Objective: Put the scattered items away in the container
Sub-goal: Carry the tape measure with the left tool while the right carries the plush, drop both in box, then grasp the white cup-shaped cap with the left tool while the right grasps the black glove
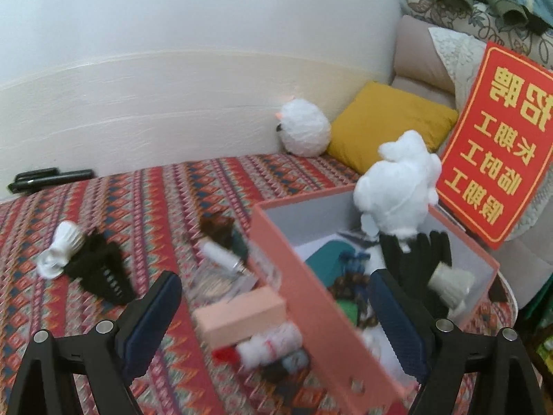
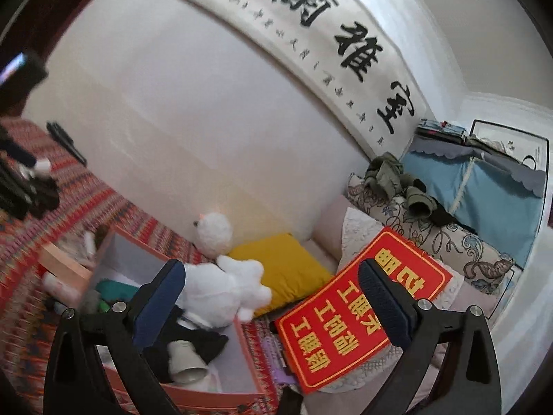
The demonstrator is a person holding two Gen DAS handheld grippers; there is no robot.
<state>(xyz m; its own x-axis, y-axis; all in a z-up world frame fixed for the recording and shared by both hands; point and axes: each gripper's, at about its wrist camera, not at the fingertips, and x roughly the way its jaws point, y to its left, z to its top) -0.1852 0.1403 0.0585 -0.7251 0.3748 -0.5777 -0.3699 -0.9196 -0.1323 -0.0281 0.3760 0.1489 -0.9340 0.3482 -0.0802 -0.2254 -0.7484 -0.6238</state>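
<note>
Evidently mid-tidy: both hand-held grippers [image 1: 273, 311] [image 2: 273, 297] gape empty; next, grasping the white sock [image 1: 60, 249] left of the pink box [image 1: 311, 297].

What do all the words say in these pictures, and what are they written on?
"招聘", "长期工", "临时工", "假期工": gold characters on the red rectangular sign, which stands upside down.
"兰", "雅", "室": big black brush characters on the white calligraphy scroll on the wall; its left end is cut off.
Small black columns of characters along the scroll's edge: too small to read.
</note>
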